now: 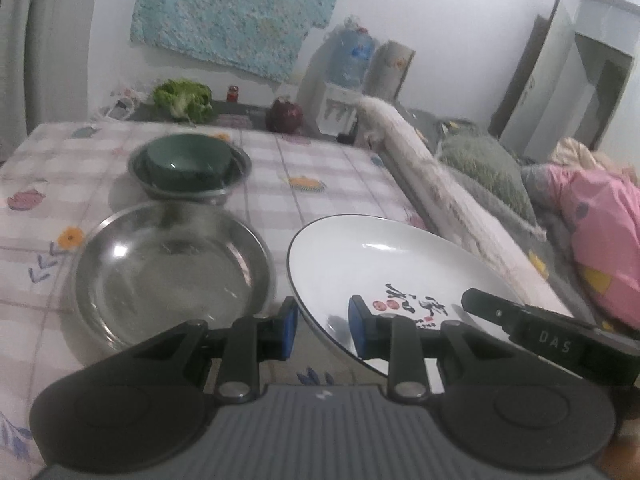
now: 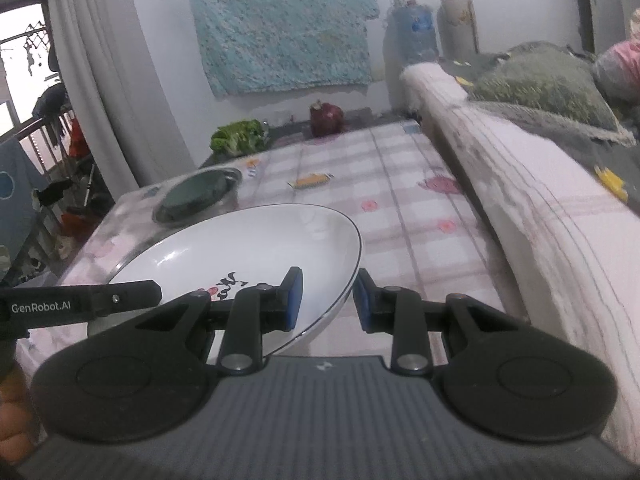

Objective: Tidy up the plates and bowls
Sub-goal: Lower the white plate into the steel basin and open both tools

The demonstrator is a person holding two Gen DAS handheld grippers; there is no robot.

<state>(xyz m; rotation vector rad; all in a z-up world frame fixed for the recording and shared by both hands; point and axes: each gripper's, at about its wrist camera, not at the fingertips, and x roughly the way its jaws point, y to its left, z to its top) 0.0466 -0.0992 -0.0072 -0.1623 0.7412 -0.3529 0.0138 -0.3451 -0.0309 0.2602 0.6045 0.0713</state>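
The white plate [image 1: 384, 276] with black calligraphy and red marks sits tilted at the near edge of the table [image 1: 328, 168], its far rim raised. The left gripper [image 1: 323, 328] straddles the plate's near-left rim: one blue pad inside the plate, one outside, with a gap visible on both sides, so the jaws stand apart and not clamped. The right gripper [image 2: 327, 300] straddles the plate's [image 2: 248, 248] right rim likewise, jaws apart; whether a pad touches the rim cannot be told through the blur. Just left of the plate lies a wide steel pan [image 1: 172, 276]. Beyond the pan, farther from the plate, a green bowl [image 1: 188, 162] rests upside down inside a steel bowl [image 1: 236, 160]. At the table's far edge, well apart from the plate, lie a lettuce [image 1: 184, 98] and a red cabbage [image 1: 285, 115]. Right of the plate runs a sofa arm [image 1: 432, 184].
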